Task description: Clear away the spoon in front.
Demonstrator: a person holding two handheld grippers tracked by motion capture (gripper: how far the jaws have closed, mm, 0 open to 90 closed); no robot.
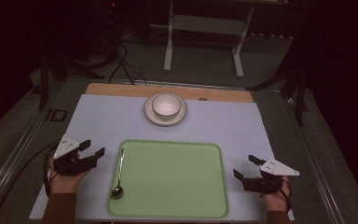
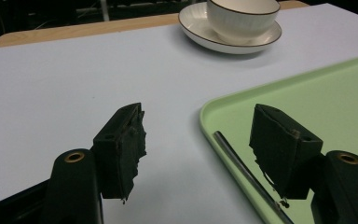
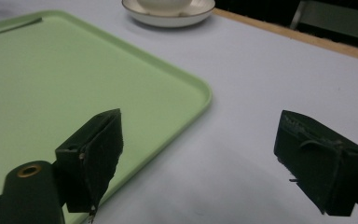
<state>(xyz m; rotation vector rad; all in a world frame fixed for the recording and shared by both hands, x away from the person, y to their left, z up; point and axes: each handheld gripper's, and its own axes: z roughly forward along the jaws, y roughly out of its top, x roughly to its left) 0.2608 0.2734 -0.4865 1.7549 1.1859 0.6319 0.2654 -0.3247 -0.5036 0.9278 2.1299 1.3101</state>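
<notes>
— Nearest the lens: two forearms in from the bottom edge, a hand on each tool. Left gripper (image 1: 92, 149) parked on the pale table sheet (image 1: 102, 116) just off the left rim of the flat light-green plastic tray (image 1: 177, 177). Right gripper (image 1: 244, 167) mirrored, just off the tray's right rim.

— Jaw state?

— Both spread wide, nothing between them. Seen plainly from each gripper view: bare sheet and tray edge in the gaps.

— Location of the work piece?

— Slim long-handled metal spoon (image 1: 119, 173) lying inside the tray along its left edge, bowl end toward the person, handle running away. Handle (image 2: 244, 172) also visible in the left gripper view, close to that tool's right-hand jaw.

— Anything farther off?

— White ribbed ceramic bowl (image 1: 167, 104) seated on a white dark-rimmed saucer (image 1: 149, 115), beyond the tray's far edge, well apart from both tools.

— Reason for the layout?

— Probably a ready stance: tools flanking the tray, open for a first grasp. Spoon placed on the left side, so likely a left-hand pick.

— Hand pose?

— Wrists low, both tools angled inward toward the tray, grey three-cornered plates on top.
</notes>
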